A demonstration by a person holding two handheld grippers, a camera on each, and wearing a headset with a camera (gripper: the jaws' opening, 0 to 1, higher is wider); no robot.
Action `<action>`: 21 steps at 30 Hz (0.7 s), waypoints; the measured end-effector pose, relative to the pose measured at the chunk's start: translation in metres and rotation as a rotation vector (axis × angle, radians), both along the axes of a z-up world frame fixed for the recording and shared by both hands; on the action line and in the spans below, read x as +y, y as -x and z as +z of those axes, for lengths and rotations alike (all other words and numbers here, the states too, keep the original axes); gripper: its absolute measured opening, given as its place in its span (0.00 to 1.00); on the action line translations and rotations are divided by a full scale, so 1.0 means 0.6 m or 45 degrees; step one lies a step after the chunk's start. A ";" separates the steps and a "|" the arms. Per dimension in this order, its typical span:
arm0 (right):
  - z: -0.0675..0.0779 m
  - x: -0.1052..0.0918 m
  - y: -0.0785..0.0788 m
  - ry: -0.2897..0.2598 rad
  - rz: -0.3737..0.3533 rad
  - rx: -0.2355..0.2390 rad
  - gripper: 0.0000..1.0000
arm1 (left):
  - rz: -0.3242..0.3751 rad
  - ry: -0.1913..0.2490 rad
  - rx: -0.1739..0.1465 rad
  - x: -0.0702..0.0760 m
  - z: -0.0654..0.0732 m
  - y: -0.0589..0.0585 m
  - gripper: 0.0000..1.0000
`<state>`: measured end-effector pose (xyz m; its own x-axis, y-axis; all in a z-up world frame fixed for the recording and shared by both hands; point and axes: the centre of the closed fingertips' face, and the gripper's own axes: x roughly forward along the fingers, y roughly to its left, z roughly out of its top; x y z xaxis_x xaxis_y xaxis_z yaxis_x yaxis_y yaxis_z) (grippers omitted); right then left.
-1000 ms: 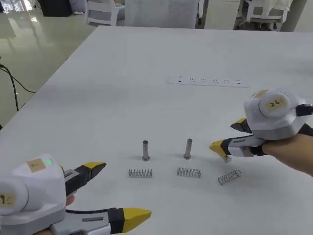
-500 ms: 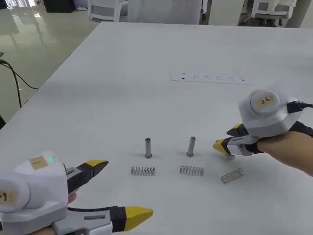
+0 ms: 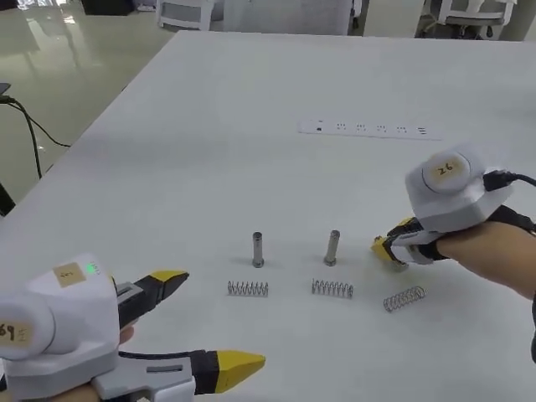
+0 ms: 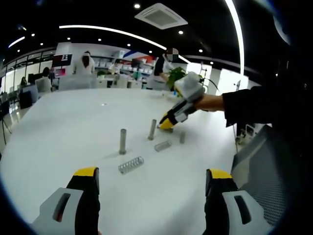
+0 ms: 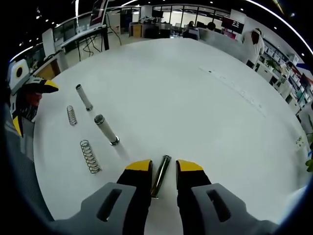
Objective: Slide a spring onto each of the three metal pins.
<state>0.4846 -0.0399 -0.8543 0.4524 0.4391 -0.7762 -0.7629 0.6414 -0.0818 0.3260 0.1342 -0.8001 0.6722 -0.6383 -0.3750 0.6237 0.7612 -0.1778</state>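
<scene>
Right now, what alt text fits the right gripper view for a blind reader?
The right gripper brackets a metal pin between its yellow-tipped jaws; contact is unclear. To its left on the white table, two upright pins each have a spring lying alongside.

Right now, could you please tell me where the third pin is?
The third pin sits between the jaws of the right gripper in the right gripper view, to the right of the middle pin.
</scene>
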 end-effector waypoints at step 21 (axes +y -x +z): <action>-0.006 0.001 -0.001 0.040 -0.084 0.093 0.08 | 0.001 -0.003 0.002 0.000 0.000 -0.001 0.86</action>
